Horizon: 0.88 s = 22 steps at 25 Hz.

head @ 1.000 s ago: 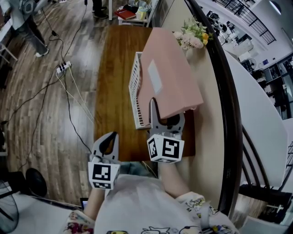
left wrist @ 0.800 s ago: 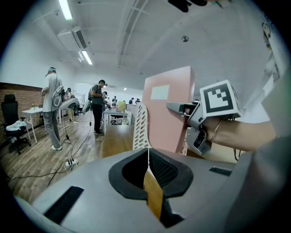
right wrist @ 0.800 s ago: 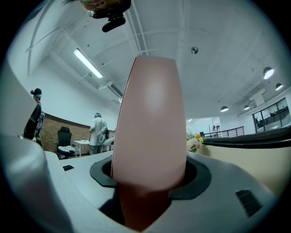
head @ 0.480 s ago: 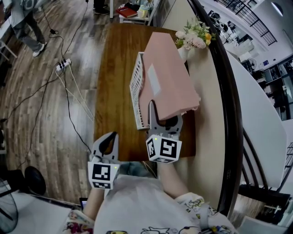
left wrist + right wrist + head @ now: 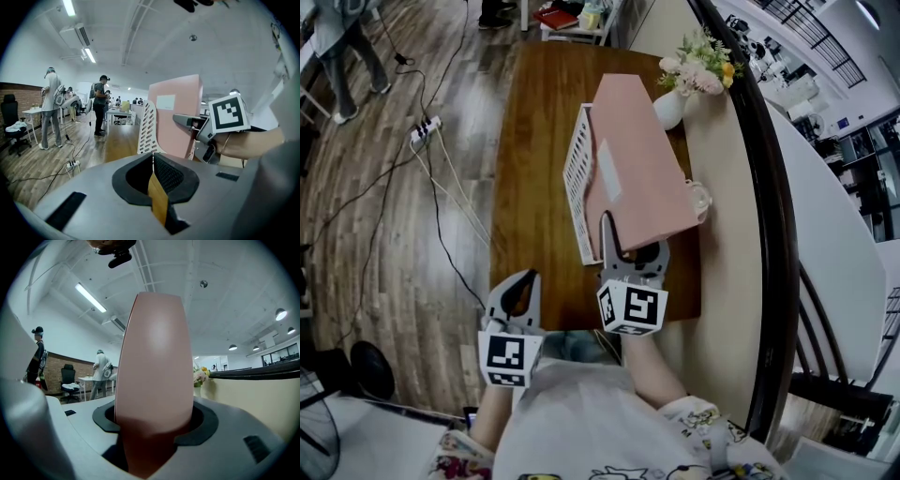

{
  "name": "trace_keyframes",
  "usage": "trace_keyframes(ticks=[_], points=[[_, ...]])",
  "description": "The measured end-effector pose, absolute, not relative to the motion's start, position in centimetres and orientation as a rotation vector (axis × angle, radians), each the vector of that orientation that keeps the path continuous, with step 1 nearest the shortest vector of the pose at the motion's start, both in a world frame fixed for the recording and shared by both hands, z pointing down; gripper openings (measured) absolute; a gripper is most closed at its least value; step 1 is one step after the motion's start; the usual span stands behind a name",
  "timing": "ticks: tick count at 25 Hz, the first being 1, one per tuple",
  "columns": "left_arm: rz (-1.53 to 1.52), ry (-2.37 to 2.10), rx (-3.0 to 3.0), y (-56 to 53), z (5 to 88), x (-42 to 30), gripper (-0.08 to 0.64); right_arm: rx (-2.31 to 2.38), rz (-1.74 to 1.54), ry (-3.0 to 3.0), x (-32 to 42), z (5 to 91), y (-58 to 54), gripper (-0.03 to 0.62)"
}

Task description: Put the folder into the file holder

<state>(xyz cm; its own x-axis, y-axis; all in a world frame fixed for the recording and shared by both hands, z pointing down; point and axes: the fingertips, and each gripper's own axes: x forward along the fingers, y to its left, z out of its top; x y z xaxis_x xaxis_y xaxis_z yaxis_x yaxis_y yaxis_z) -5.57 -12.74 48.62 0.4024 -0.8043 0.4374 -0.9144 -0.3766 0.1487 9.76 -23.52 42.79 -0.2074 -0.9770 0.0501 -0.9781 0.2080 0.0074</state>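
Right claw (image 5: 623,251) grips the pink folder (image 5: 642,178) tilted over the white file holder (image 5: 575,178), apparently mid-insertion and needing careful lowering; left claw (image 5: 520,295) clenched, empty.

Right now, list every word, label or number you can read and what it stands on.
No readable text anywhere.
White label on the pink folder: blank or too small to read.
Marker cubes on the left gripper and right gripper: black-and-white patterns only, no letters.

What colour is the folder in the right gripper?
Pale pink folder, with a white label; head view shows it best.
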Motion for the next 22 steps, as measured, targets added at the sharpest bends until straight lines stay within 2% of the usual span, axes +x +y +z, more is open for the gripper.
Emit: trace_keyframes(ticks=[22], points=[[0.445, -1.462, 2.277, -13.2, 50.3, -5.0, 0.011, 1.826, 0.144, -2.381, 10.1, 47.9, -23.4, 0.278]])
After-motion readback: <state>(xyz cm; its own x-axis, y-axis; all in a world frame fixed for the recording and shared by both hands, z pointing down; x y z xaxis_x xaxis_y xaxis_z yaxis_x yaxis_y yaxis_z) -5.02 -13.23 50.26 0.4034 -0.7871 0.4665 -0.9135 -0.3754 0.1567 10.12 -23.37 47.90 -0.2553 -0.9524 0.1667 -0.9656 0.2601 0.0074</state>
